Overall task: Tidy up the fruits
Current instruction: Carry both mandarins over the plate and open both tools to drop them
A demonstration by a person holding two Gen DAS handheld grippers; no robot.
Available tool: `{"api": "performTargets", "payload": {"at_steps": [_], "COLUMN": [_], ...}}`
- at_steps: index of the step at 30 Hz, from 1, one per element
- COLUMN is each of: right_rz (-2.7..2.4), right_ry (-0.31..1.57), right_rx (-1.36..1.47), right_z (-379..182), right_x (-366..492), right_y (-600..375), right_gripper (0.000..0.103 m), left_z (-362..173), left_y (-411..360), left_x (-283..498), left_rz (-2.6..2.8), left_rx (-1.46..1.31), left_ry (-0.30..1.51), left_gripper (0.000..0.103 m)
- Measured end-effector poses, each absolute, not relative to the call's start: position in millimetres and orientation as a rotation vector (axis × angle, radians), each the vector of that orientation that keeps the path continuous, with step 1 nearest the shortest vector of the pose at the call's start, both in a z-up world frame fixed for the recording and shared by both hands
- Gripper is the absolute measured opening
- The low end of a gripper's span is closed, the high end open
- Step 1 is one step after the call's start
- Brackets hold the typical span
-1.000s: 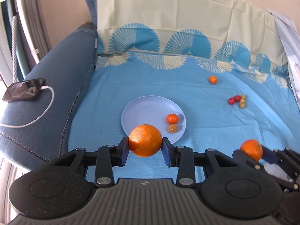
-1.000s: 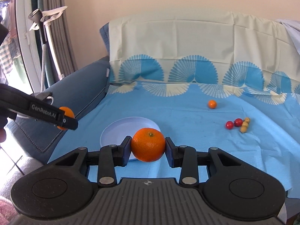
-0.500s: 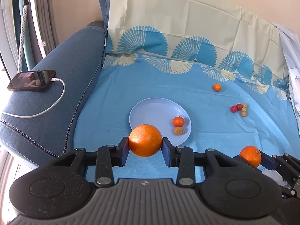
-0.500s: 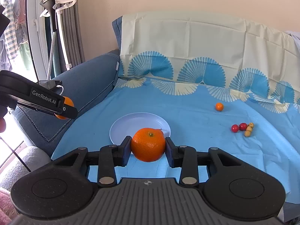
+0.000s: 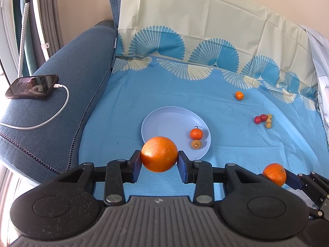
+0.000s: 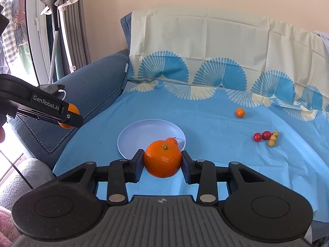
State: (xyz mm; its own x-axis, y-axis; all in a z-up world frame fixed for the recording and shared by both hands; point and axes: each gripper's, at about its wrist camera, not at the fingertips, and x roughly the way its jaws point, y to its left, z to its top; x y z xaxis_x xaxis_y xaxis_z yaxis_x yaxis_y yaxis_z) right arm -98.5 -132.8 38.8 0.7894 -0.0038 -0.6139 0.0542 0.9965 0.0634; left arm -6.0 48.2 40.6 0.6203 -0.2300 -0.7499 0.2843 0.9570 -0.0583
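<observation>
The left gripper (image 5: 159, 160) clamps a large round orange (image 5: 159, 154); the right gripper (image 6: 162, 163) clamps a stem-topped orange tangerine (image 6: 162, 158). Both fruits hang at six o'clock of the pale-blue round plate (image 5: 164, 121) on the blue sheet (image 5: 226, 144).

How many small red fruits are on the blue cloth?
2: both red fruits lie side by side on the cloth, right of the plate. None seems hidden.

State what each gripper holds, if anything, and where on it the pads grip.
The left gripper clamps an orange by its opposite sides. The right gripper clamps a mandarin likewise, stem end up.
</observation>
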Motion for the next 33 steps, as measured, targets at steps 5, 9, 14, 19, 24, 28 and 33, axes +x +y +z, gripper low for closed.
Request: {"api": "performTargets", "payload": {"at_steps": [5, 9, 14, 19, 24, 28, 33], "right_rz": [-0.034, -0.034, -0.031, -0.033, -0.04, -0.047, -0.044], "right_ry": [0.667, 0.672, 0.679, 0.684, 0.686, 0.696, 0.711], "right_rx": [0.085, 0.087, 0.087, 0.082, 0.077, 0.08, 0.075], "right_z": [37, 36, 34, 30, 24, 19, 12], "right_x": [-97, -94, -90, -83, -71, -57, -36], "right_y": [-132, -133, -134, -136, -140, -142, -145], "right_gripper": [0.039, 0.039, 0.039, 0.039, 0.039, 0.039, 0.039], "left_z": [38, 37, 34, 30, 26, 21, 11], "left_y": [46, 45, 43, 39, 32, 25, 14], "left_x": [-4, 0, 6, 13, 28, 45, 69], "left_rz": [-0.295, -0.295, -0.289, -0.281, -0.274, -0.277, -0.291], "left_rx": [0.07, 0.068, 0.071, 0.073, 0.08, 0.084, 0.09], "left_ry": [0.856, 0.866, 0.873, 0.878, 0.882, 0.89, 0.91], "left_gripper": [0.041, 0.041, 0.041, 0.041, 0.041, 0.041, 0.041]}}
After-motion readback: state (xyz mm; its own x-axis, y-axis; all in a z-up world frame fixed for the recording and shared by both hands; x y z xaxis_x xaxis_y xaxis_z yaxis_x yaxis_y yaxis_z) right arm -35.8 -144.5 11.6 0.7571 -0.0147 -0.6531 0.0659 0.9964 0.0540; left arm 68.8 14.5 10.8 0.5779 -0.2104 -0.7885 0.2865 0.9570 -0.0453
